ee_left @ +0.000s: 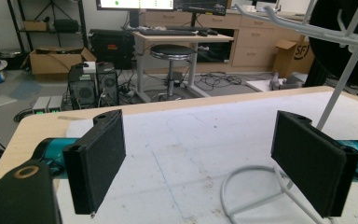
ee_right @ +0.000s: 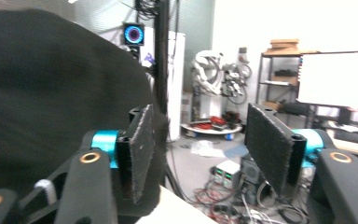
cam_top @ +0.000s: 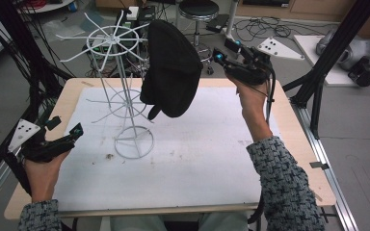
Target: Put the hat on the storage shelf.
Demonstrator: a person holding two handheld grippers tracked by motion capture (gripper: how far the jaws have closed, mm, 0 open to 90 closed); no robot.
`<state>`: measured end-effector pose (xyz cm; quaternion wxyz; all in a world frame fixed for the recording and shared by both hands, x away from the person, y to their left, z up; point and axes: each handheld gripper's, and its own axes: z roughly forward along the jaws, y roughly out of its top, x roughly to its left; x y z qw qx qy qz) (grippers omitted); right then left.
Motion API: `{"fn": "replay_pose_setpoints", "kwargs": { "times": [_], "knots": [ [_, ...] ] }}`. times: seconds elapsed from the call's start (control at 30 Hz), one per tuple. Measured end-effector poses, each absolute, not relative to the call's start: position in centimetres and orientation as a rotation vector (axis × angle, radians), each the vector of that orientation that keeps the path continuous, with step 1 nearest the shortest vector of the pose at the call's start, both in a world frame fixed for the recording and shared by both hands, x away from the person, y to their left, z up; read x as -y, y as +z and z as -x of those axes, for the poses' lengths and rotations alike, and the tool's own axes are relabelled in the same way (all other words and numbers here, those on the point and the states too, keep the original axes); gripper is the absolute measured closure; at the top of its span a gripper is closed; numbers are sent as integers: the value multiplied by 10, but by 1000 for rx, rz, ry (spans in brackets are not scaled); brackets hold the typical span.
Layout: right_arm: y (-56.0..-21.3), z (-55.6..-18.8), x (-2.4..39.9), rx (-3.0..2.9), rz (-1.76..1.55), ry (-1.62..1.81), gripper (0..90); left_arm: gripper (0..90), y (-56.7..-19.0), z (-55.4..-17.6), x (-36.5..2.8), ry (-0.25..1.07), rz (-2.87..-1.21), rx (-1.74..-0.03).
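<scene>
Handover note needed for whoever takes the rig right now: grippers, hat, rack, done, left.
Left gripper: open, holding nothing, low over the table's left side near the white wire rack.
Right gripper: raised beyond the table's far edge, jaws apart, just right of the black hat; contact can't be confirmed.
Hat: hanging on the rack's upper prongs, off the table.
Done: hat appears to be on the rack.
Left: likely check that it hangs securely, then draw the right gripper clear.
</scene>
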<state>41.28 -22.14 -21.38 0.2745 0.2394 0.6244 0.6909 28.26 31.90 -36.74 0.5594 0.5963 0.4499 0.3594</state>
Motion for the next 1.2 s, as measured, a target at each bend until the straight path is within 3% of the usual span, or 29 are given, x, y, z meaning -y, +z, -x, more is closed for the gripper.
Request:
{"fn": "replay_pose_setpoints", "kwargs": {
  "times": [0.47, 0.83, 1.2],
  "knots": [
    [-235, -389, 280, -1602, -790, 1706, 250, 178, -369, -286, -313, 841, -1421, -1056],
    [-271, -357, 317, -1598, -864, 1569, 123, 178, -371, -290, -306, 834, -1438, -1047],
    [-331, -316, 351, -1570, -978, 1483, 112, 178, -373, -293, -301, 827, -1452, -1040]
  ]
}}
